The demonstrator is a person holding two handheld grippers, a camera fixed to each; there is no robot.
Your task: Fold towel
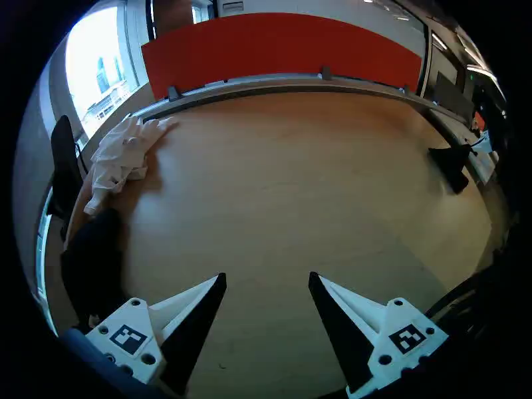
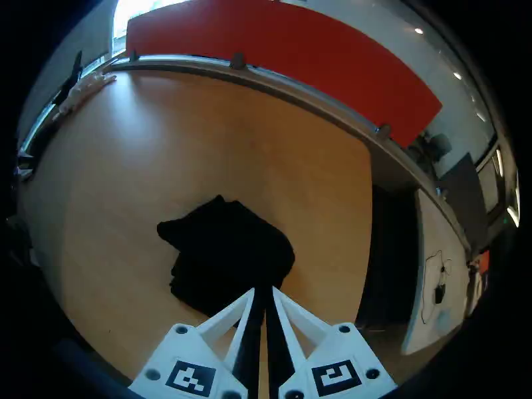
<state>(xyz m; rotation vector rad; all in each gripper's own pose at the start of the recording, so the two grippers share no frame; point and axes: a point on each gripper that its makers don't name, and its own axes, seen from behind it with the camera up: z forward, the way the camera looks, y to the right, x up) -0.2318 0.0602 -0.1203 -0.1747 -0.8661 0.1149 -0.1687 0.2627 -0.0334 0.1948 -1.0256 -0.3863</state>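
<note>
Wooden table (image 1: pixel 299 199), red partition (image 1: pixel 279 46) along far edge. Black towel (image 2: pixel 229 259) bunched mid-table, no clear long axis, directly ahead of right gripper (image 2: pixel 264 292), the nearer tool; jaws pressed almost together at its near edge, cloth caught or not: cannot tell. White cloth (image 1: pixel 123 156) far left. Left gripper (image 1: pixel 267 282) jaws spread over bare wood

1 blk towel (image 2: pixel 229 259), 1 wht cloth pile (image 1: pixel 123 156), 1 red panel (image 1: pixel 279 46), 1 desk (image 1: pixel 286 186)
</note>
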